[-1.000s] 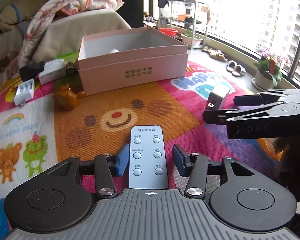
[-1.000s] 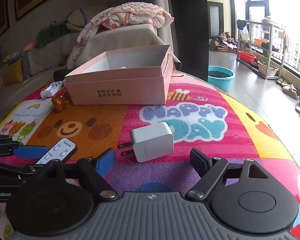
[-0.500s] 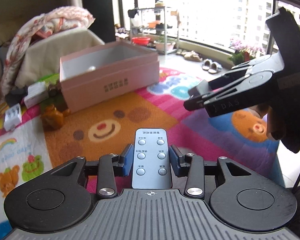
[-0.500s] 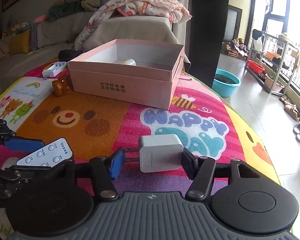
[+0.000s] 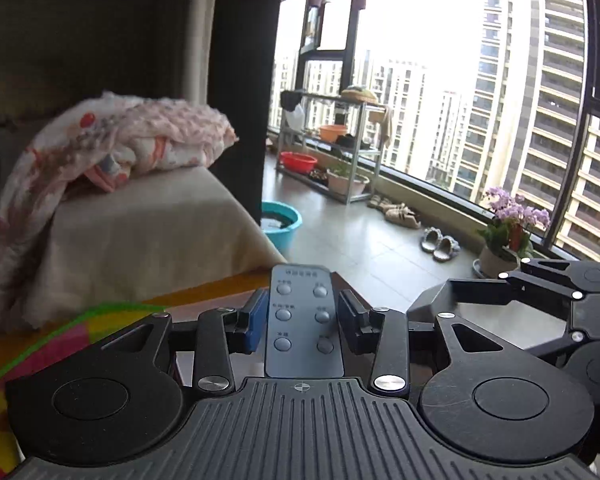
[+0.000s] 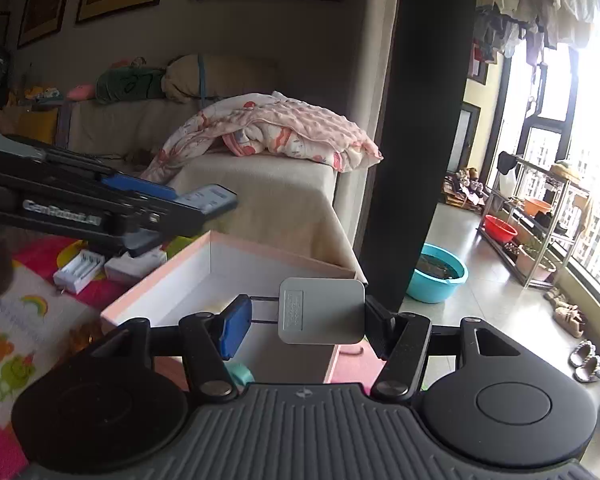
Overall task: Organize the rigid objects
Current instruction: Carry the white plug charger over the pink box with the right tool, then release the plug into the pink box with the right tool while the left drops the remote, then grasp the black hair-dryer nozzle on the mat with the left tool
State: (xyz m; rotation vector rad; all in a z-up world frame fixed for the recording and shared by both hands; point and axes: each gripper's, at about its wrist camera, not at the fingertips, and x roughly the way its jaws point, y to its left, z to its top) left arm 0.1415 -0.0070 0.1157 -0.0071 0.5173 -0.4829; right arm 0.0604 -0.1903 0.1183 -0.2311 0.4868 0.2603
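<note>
1. Since the earlier frames both grippers have risen off the mat (image 6: 28,304) with their loads. The left gripper's jaws closed from loose to tight on the remote. The right gripper's jaws closed on the charger, then eased a little wider in the last half second with the charger between them.
2. Left gripper (image 5: 303,318): about half open, clamped on the remote (image 5: 303,320), long axis toward 12 o'clock.
3. Right gripper (image 6: 304,320): about half open, holding the charger (image 6: 322,311), prongs toward 9 o'clock.
4. The box (image 6: 220,276) lies open just below and ahead of the charger, at 11 o'clock; the right hand seems nearer.
5. In the right view the left gripper crosses at 10 o'clock over the box's far-left corner, so room there is tight.
</note>
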